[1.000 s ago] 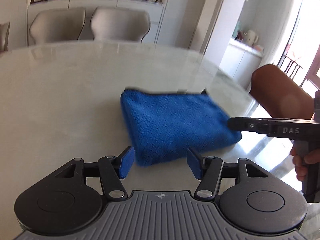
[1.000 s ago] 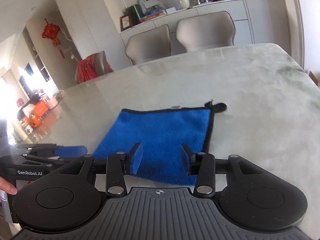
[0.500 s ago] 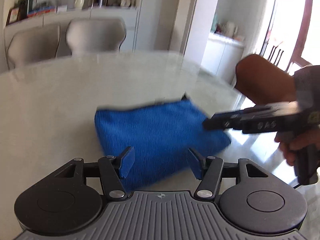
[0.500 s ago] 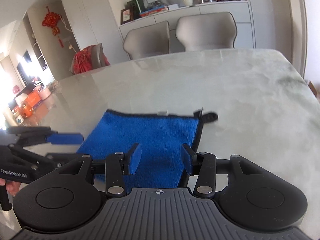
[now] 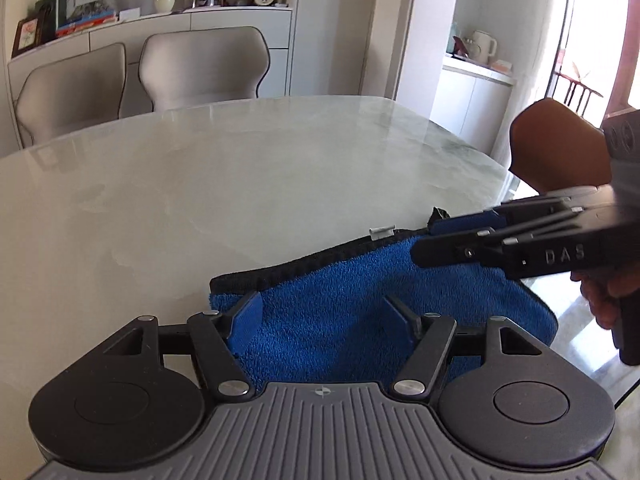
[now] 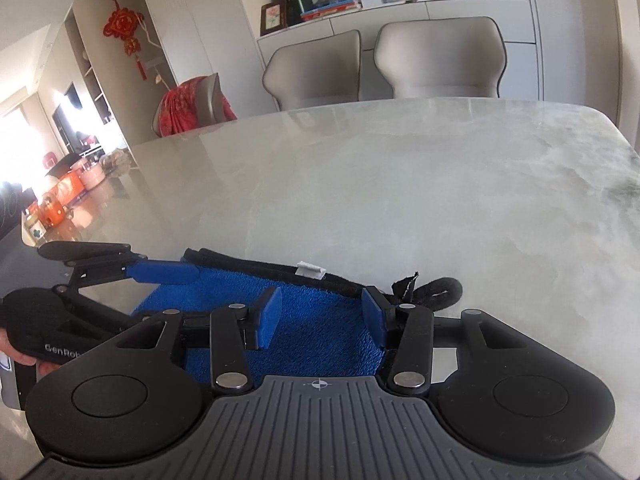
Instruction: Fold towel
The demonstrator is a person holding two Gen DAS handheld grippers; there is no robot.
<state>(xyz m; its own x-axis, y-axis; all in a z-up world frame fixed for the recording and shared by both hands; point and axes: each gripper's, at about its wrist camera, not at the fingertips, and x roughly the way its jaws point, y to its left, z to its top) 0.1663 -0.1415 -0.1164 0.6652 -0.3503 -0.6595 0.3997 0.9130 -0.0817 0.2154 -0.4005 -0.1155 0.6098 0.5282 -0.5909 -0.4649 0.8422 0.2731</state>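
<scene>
A blue towel (image 5: 360,304) with a black hem lies folded on the marble table (image 5: 240,168). It also shows in the right wrist view (image 6: 304,312), with a white tag (image 6: 310,270) and a black loop (image 6: 440,286) at its far edge. My left gripper (image 5: 320,318) is open, low over the towel's near left part. My right gripper (image 6: 322,316) is open over the towel's right part. Each gripper shows in the other's view, the right one (image 5: 448,236) at the far right corner, the left one (image 6: 160,272) at the left edge.
Two beige chairs (image 5: 140,76) stand behind the table's far side. A brown chair (image 5: 560,152) stands at the table's right end. A chair with a red cover (image 6: 192,100) and orange items (image 6: 56,200) are far off to the left.
Both grippers have moved forward and down onto the towel; it now fills the space between their open fingers. The towel has not changed shape.
</scene>
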